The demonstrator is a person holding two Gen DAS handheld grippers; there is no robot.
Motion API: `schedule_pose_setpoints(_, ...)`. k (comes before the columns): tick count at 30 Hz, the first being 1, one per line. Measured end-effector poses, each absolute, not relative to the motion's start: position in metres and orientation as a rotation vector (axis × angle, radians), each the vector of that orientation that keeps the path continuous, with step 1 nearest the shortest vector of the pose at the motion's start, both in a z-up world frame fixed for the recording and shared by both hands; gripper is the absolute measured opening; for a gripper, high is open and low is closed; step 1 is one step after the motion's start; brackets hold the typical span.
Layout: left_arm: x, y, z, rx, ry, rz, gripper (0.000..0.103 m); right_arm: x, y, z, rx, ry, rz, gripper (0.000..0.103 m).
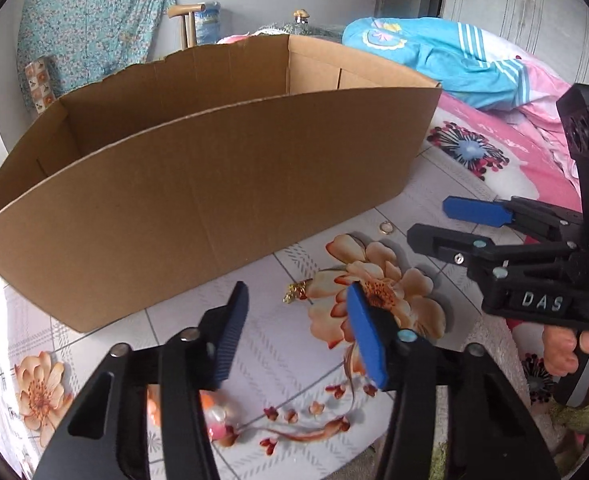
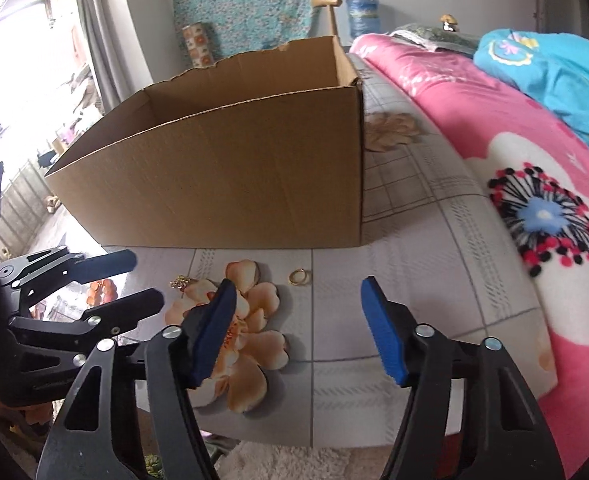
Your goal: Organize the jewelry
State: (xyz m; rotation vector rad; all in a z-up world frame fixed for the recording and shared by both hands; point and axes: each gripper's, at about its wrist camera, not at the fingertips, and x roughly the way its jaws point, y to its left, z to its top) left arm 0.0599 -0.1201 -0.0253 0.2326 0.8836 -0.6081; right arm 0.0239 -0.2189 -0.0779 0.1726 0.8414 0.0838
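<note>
An open cardboard box [image 2: 222, 184] stands on a bed [image 2: 434, 264] covered with a flowered sheet. Before it lie a gold ring [image 2: 299, 277] and a small gold ornament [image 1: 295, 293], well apart. The left gripper [image 1: 294, 336] hangs near the ornament, jaws partly apart, gripping nothing; the right gripper [image 2: 298, 332] is half open above the sheet near the ring, also empty

1. Plain brown cardboard box [image 2: 222, 184].
2. Grey-checked bedsheet [image 2: 434, 240] printed with peach flowers.
3. Pink blanket [image 2: 474, 112], white patches.
4. Gold ring [image 2: 299, 277].
5. Blue finger pads [image 2: 382, 336].
</note>
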Motion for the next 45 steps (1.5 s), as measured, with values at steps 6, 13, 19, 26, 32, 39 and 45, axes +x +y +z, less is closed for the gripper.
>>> schedule_pose_setpoints(6,0.068,-0.128,-0.034,0.264,0.925,-0.62,0.026,0.03,-0.218,-0.084,0.166,0.841,0.11,0.044)
schedule_pose_setpoints(13,0.073,-0.135,-0.044,0.315,0.962,-0.601,0.014,0.031,-0.219,-0.086,0.166,0.841,0.127,0.039)
schedule_pose_setpoints(19,0.073,-0.136,-0.044,0.337,0.95,-0.599,0.014,0.032,-0.217,-0.087,0.156,0.851,0.131,0.037)
schedule_pose_setpoints(26,0.071,-0.142,-0.046,0.361,0.924,-0.605,0.005,0.032,-0.218,-0.086,0.157,0.864,0.127,0.037)
schedule_pose_setpoints(32,0.069,-0.137,-0.046,0.329,0.921,-0.628,0.002,0.034,-0.22,-0.083,0.16,0.873,0.121,0.037)
schedule_pose_setpoints(39,0.059,-0.127,-0.037,0.305,0.894,-0.645,0.001,0.035,-0.217,-0.079,0.139,0.873,0.13,0.037)
schedule_pose_setpoints(45,0.056,-0.123,-0.033,0.294,0.883,-0.65,0.001,0.04,-0.209,-0.08,0.094,0.895,0.163,0.037)
